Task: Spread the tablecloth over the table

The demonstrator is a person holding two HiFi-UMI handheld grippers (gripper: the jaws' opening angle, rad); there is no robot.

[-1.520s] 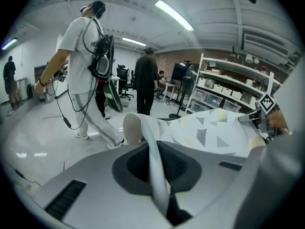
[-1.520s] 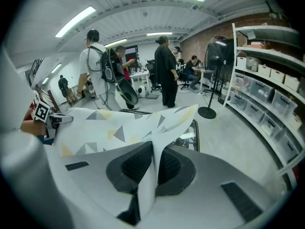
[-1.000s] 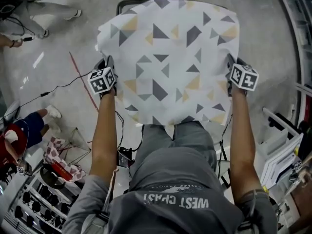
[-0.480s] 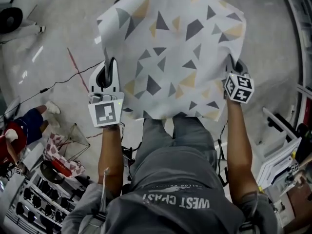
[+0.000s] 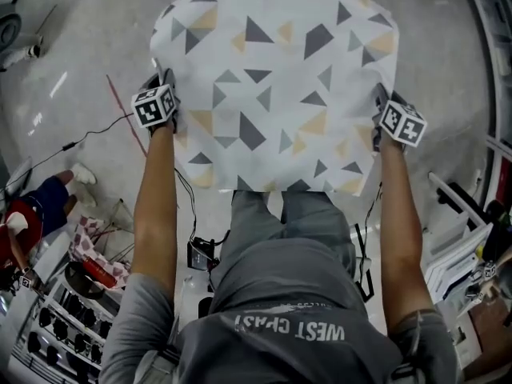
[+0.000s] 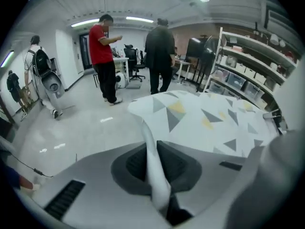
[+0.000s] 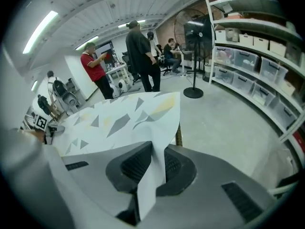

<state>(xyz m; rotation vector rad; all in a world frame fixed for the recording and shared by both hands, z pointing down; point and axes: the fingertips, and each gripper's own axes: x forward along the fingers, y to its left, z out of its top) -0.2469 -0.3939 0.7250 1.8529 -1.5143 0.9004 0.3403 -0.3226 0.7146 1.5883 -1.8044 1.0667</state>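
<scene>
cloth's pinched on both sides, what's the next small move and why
Probably lower both grippers together, keeping the tablecloth taut. The left gripper and right gripper each pinch a side edge, their jaws opening slightly with cloth between them, and the sheet is spread wide and fairly level, so it looks ready to settle flat.

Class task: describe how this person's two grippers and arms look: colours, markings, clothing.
The left gripper and right gripper each have a light grey body with dark ribbed pads and a white cube with black square markers. Arms are bare below a grey short-sleeved T-shirt. Both jaws are opening, triangle-patterned tablecloth between them.
</scene>
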